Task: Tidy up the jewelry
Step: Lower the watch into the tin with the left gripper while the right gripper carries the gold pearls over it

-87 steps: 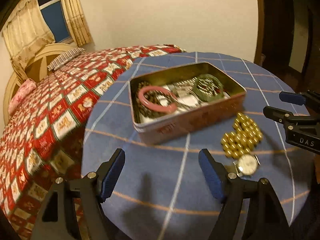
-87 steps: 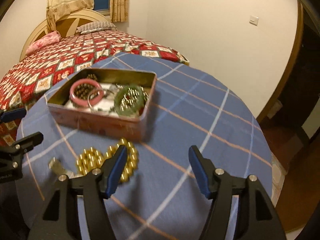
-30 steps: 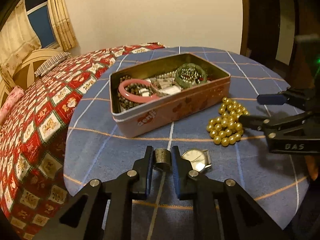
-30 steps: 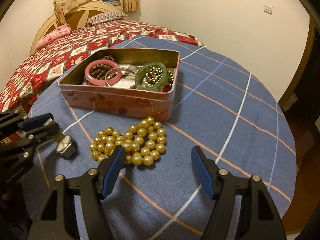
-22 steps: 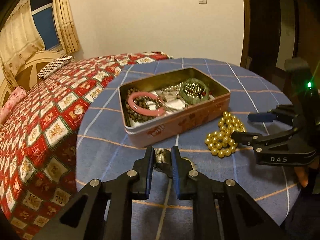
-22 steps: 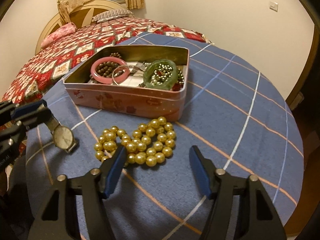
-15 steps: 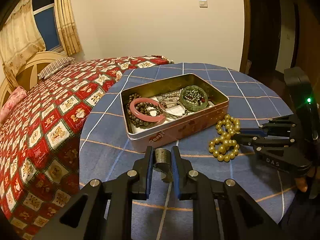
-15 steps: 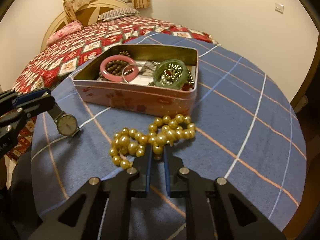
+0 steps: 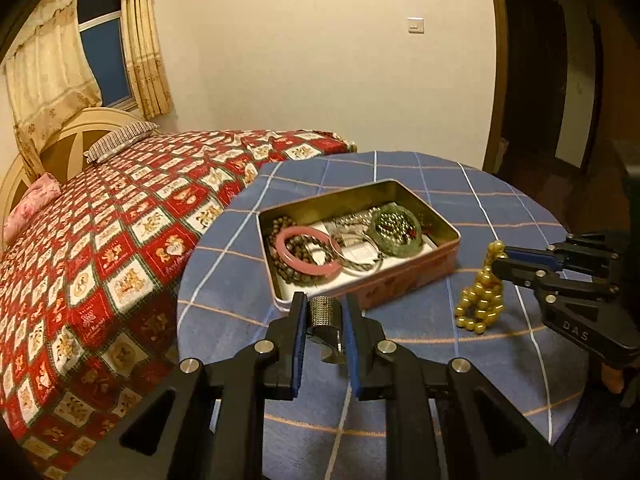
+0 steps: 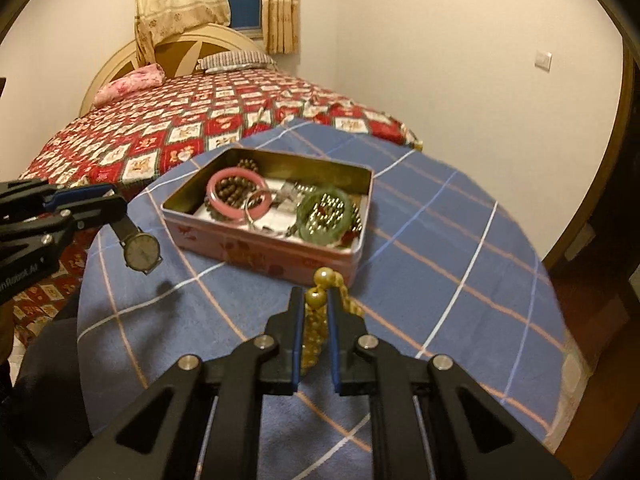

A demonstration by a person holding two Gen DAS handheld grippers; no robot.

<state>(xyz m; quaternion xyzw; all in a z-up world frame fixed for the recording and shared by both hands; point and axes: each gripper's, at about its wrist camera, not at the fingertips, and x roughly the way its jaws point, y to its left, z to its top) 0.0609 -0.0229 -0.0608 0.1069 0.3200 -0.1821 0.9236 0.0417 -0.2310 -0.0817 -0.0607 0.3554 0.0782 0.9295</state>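
Note:
My left gripper (image 9: 326, 318) is shut on the metal mesh band of a wristwatch (image 9: 325, 316). The watch face (image 10: 141, 254) hangs below it in the air, left of the tin. My right gripper (image 10: 315, 308) is shut on a gold bead necklace (image 10: 316, 298), which dangles above the table (image 9: 480, 300). An open pink tin (image 9: 404, 288) (image 10: 264, 256) sits mid-table, holding a pink bangle (image 9: 308, 252), brown beads, a thin ring and a green bangle (image 10: 326, 216) around small beads.
The round table has a blue checked cloth (image 10: 460, 240). A bed with a red patterned quilt (image 9: 100, 248) stands close behind and to the left. A dark wooden door frame (image 9: 496, 60) is at the right.
My left gripper closed on the watch band and lifted the watch off the table. My right gripper closed on the gold necklace and raised it. Both moved up and back from the tin.

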